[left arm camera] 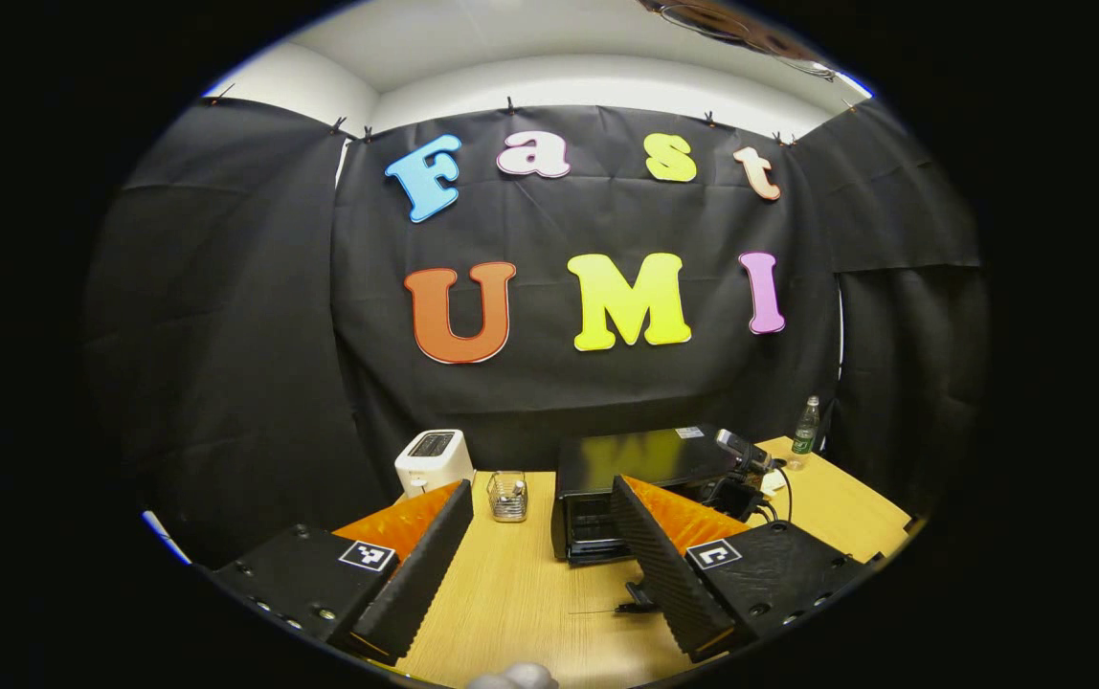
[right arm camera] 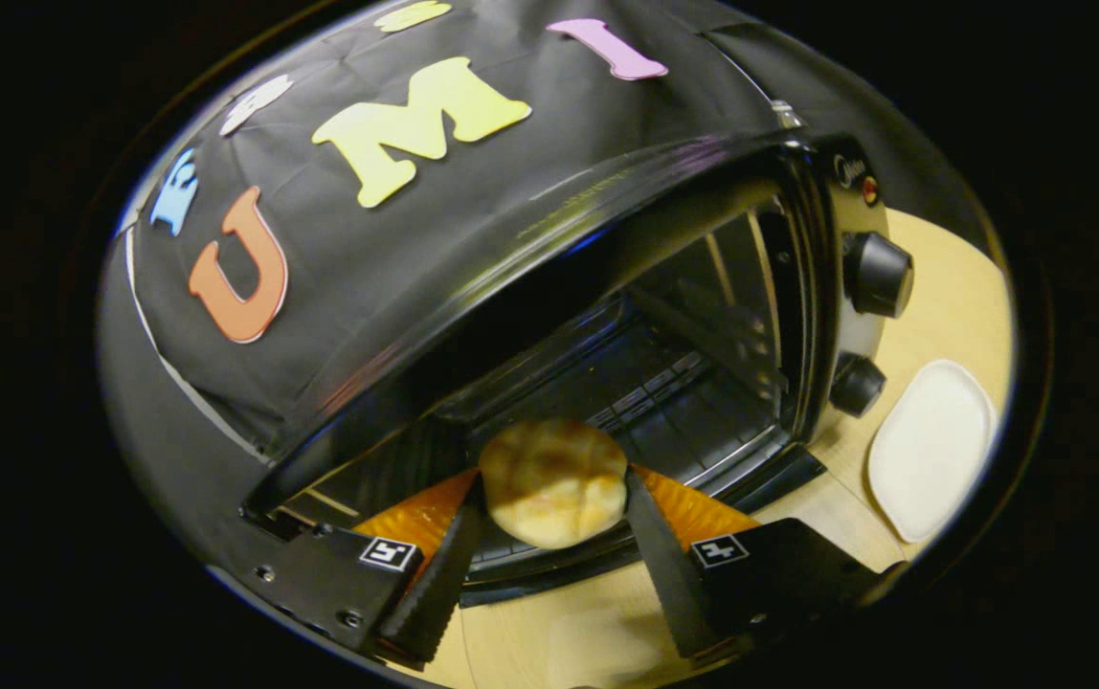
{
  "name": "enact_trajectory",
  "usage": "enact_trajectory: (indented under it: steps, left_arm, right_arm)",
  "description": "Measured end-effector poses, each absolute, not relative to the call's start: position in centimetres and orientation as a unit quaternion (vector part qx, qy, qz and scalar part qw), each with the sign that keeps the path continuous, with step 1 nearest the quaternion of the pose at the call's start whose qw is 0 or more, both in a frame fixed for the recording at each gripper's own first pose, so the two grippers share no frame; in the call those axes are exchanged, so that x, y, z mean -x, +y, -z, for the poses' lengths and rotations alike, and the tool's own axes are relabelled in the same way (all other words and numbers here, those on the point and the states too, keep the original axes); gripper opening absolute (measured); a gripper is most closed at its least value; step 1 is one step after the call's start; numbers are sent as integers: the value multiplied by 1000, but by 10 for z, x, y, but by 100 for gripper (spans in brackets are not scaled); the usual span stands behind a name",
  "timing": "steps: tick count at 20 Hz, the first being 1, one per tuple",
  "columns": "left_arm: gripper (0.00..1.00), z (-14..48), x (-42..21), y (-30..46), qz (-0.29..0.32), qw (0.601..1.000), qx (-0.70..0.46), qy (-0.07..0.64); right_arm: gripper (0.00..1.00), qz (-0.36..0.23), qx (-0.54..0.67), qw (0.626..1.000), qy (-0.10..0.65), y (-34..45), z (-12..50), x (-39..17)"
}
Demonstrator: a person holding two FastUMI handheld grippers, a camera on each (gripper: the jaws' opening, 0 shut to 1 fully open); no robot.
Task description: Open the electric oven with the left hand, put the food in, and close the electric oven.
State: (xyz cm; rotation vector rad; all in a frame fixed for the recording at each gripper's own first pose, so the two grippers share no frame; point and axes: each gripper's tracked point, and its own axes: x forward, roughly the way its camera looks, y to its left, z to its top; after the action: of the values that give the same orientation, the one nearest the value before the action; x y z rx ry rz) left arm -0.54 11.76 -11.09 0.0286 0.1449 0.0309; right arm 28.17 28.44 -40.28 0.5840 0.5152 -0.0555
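Bread bun (right arm camera: 552, 481), round, golden and crackle-topped, is pinched between the fingers of the right gripper (right arm camera: 549, 512) at the mouth of the electric oven (right arm camera: 703, 373), held level so it can be slid onto the dark ribbed tray inside. Beside the knobs (right arm camera: 877, 274) a smooth white plate (right arm camera: 928, 448) is left bare on the wooden table (right arm camera: 942, 287). In the left gripper view the left gripper (left arm camera: 535, 536) is held back with jaws wide and nothing between them, clear of the glossy black oven body, with a white toaster (left arm camera: 433, 460) and a wire basket (left arm camera: 508, 496) farther off.
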Motion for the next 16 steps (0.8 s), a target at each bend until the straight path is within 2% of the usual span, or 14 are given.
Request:
enact_trajectory:
  steps: [7, 14, 15, 16]
  left_arm:
    - [95, 112, 5, 118, -17, 997, -18, 75]
    - [95, 111, 6, 112, -11, 997, -16, 74]
    - [95, 111, 6, 110, -9, 997, -16, 72]
    - [95, 109, 7, 110, -10, 997, -17, 71]
  right_arm:
    - [100, 27, -269, 930, 247, 282, 398, -281]
    - [100, 3, -230, 944, 236, 282, 388, -270]
    - [96, 1, -226, 945, 238, 280, 386, -268]
    - [96, -4, -224, 946, 234, 279, 383, -265]
